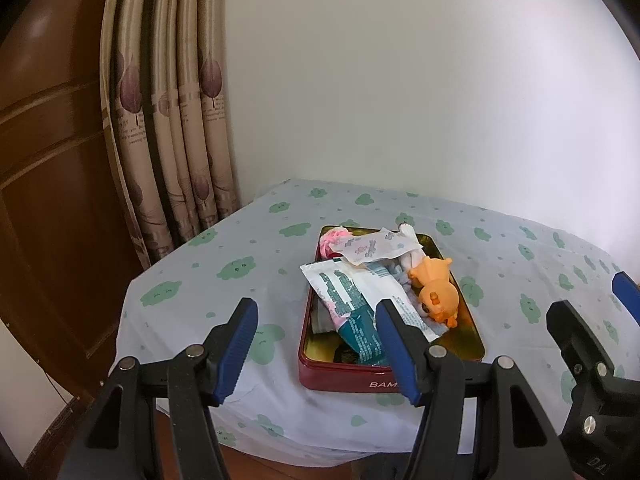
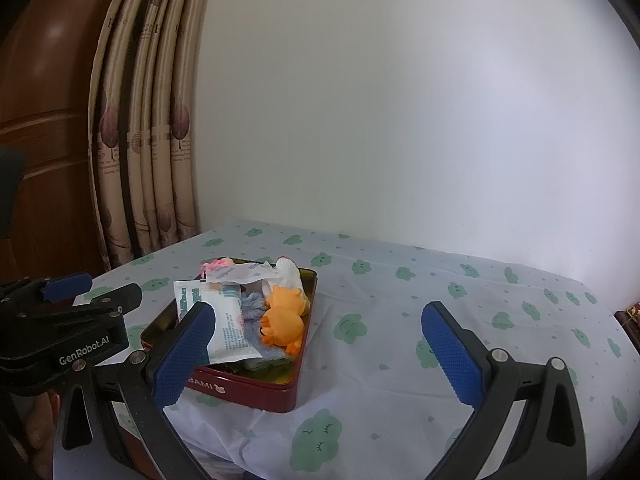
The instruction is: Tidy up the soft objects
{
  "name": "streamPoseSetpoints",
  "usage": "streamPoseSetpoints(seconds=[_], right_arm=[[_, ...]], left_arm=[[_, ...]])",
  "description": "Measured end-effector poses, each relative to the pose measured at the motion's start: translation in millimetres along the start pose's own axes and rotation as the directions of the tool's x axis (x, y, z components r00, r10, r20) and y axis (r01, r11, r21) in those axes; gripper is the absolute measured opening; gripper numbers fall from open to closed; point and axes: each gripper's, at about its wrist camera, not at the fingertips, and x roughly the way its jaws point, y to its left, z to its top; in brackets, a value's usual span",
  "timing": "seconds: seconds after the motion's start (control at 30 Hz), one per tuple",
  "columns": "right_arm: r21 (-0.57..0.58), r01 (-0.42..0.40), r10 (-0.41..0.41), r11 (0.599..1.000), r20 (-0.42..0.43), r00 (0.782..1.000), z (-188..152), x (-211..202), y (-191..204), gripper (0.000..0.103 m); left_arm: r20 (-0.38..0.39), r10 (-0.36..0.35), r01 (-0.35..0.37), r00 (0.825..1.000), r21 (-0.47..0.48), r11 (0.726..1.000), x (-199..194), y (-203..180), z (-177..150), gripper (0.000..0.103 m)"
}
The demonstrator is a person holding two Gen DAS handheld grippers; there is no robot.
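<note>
Dark red metal forms a shallow rectangular tin (image 1: 344, 380) with a gold lining, lying on a worktop (image 1: 192, 304) covered by a pale cloth printed with green cloud faces. The tin sits near the front edge of the worktop, and the soft things are heaped inside it.

In the left wrist view, an orange plush toy (image 1: 436, 292) lies along the tin's right side. A white packet with teal print (image 1: 352, 296) slants across the middle, one corner overhanging the left rim. A clear wrapper with faint pink print (image 1: 372, 248) lies across the far end, over something pink (image 1: 334, 240) in the far left corner. A white cloth item (image 1: 412, 234) pokes over the far rim. Grey fabric shows between the packet and the toy.

The left tool (image 1: 316, 348) hangs just in front of the tin, its blue-padded fingers spread wide with nothing between them; the right finger overlaps the tin's near edge in this view. The right tool (image 2: 320, 356) also stands wide apart and empty, low over the cloth just right of the tin, its left finger crossing in front of the tin's near corner.

Behind the worktop is a plain white wall (image 1: 400, 80). To the left hang beige curtains with purple leaf prints (image 1: 168, 120), beside dark brown wooden panelling (image 1: 48, 140).
</note>
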Motion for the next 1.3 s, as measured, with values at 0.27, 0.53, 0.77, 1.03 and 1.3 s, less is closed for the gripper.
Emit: streamPoseSetpoints(seconds=[0.27,0.53,0.77,1.03,1.3], right_arm=[[-0.001,0.000,0.000,1.000,-0.001,1.000,-0.6,-0.7,0.3,0.102],[-0.005,0.012,-0.012,1.000,-0.008,1.000,-2.2,1.9,0.5,0.102],[0.006,0.015,-0.015,1.000,-0.012,1.000,-2.0,2.7,-1.9,0.102],[0.005,0.011,-0.011,1.000,-0.013,1.000,-0.9,2.6,-3.4,0.102],[0.004,0.007,-0.007,1.000,-0.017,1.000,-1.1,3.7,-2.6,0.102]], left_arm=[[0.008,-0.002,0.001,1.000,0.020,1.000,-2.1,-3.6,-0.1,0.063],[-0.003,0.000,0.000,1.000,0.009,1.000,0.5,-3.1,0.6,0.063],[-0.012,0.000,0.000,1.000,0.009,1.000,1.9,-2.5,0.7,0.063],[-0.018,0.004,-0.004,1.000,0.011,1.000,2.7,-3.2,-0.4,0.063],[-0.025,0.004,-0.004,1.000,0.002,1.000,3.6,-1.7,-0.3,0.063]])
